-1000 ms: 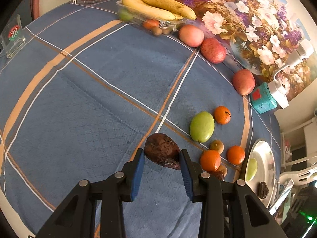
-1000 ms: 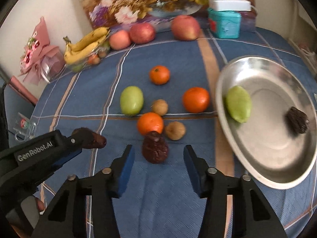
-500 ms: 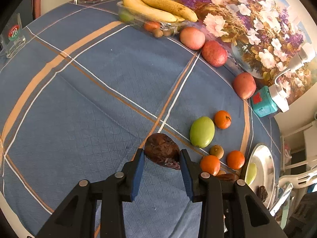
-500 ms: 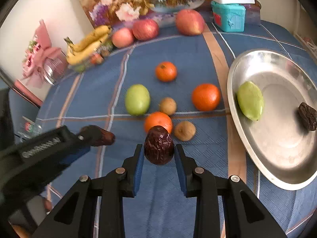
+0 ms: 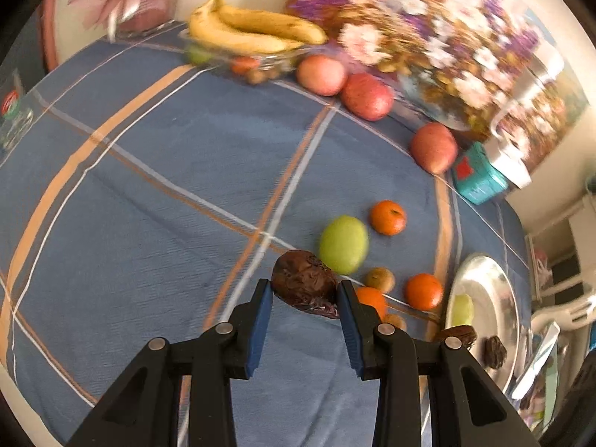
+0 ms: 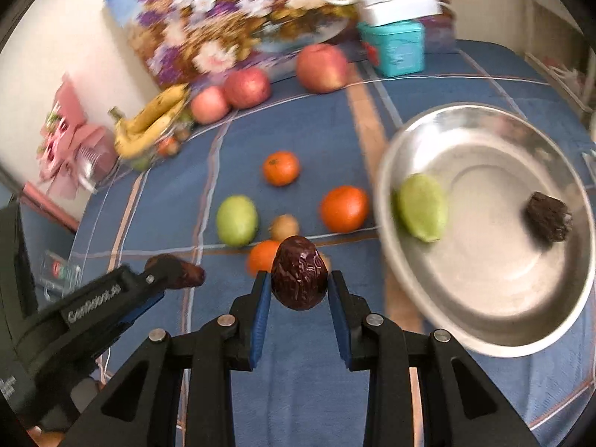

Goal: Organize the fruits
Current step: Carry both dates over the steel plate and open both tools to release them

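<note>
Each of my grippers, left (image 5: 303, 296) and right (image 6: 298, 290), clamps one date; ahead, three oranges (image 6: 344, 208) and one metal bowl (image 6: 447, 320) holding two fruits.

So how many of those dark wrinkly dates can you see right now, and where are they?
3. One date is held in the right gripper, one in the left gripper, and one lies in the steel bowl. Others may hide behind the grippers.
</note>
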A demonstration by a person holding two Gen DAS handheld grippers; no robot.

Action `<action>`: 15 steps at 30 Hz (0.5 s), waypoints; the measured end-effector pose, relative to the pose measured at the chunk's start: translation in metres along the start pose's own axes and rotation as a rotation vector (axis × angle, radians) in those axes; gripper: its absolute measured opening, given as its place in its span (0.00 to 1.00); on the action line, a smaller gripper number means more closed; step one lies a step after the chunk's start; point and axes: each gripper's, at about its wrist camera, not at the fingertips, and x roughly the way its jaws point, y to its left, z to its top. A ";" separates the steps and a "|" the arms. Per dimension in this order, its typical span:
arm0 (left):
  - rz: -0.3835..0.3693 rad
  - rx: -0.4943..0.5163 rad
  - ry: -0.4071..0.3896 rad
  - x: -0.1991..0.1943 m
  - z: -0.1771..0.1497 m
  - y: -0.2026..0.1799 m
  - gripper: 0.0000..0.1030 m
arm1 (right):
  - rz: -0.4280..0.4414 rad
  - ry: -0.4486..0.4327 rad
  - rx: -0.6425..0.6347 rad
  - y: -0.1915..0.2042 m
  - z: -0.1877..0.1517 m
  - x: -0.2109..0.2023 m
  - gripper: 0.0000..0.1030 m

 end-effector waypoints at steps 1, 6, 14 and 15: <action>-0.009 0.019 -0.001 -0.001 -0.001 -0.006 0.37 | -0.022 -0.007 0.016 -0.007 0.002 -0.003 0.32; -0.087 0.144 0.011 -0.002 -0.013 -0.051 0.37 | -0.141 -0.025 0.167 -0.059 0.011 -0.017 0.32; -0.204 0.353 0.055 0.000 -0.044 -0.128 0.37 | -0.270 -0.067 0.333 -0.123 0.008 -0.046 0.32; -0.215 0.379 0.062 0.002 -0.048 -0.136 0.37 | -0.281 -0.075 0.348 -0.128 0.008 -0.049 0.32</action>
